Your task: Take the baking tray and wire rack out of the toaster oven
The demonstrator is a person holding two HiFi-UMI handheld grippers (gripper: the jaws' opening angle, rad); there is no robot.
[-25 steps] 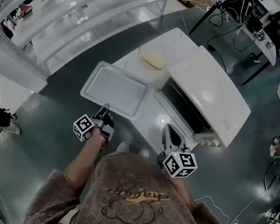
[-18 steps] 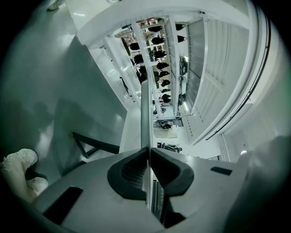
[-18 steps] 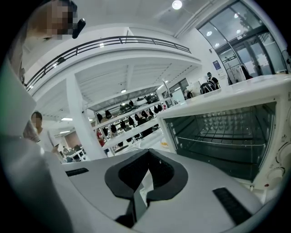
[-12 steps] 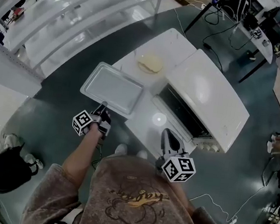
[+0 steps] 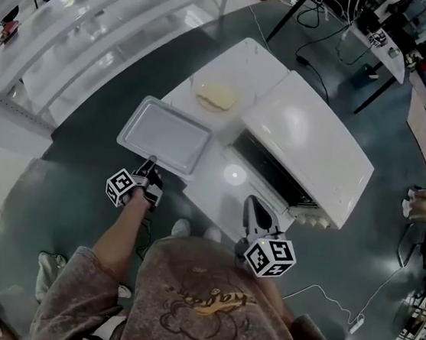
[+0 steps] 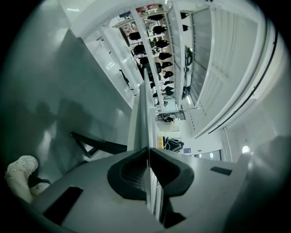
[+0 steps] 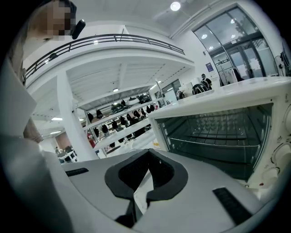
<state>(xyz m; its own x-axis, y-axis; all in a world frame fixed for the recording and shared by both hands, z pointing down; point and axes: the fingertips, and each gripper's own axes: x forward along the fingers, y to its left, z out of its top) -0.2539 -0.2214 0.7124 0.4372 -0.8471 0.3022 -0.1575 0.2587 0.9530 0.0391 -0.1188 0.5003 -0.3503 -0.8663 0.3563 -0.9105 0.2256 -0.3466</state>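
Note:
The silver baking tray (image 5: 164, 132) is out of the oven, at the white table's (image 5: 245, 62) left edge, much of it over the floor. My left gripper (image 5: 150, 168) is shut on its near rim. In the left gripper view the tray (image 6: 143, 109) runs edge-on away from the pinching jaws (image 6: 148, 151). The white toaster oven (image 5: 312, 143) stands open. Its wire rack (image 7: 218, 136) lies inside, seen in the right gripper view. My right gripper (image 5: 252, 211) hovers before the oven mouth, jaws (image 7: 148, 155) shut on nothing.
A pale yellowish lump (image 5: 217, 95) lies on the table behind the tray. White shelving (image 5: 100, 21) stands to the far left. Cables and a dark-legged desk (image 5: 353, 36) are beyond the oven. A white shoe (image 6: 20, 166) is on the floor below the tray.
My left gripper has drawn the tray a little leftward and lower, away from the oven. The right gripper has stayed in front of the oven.

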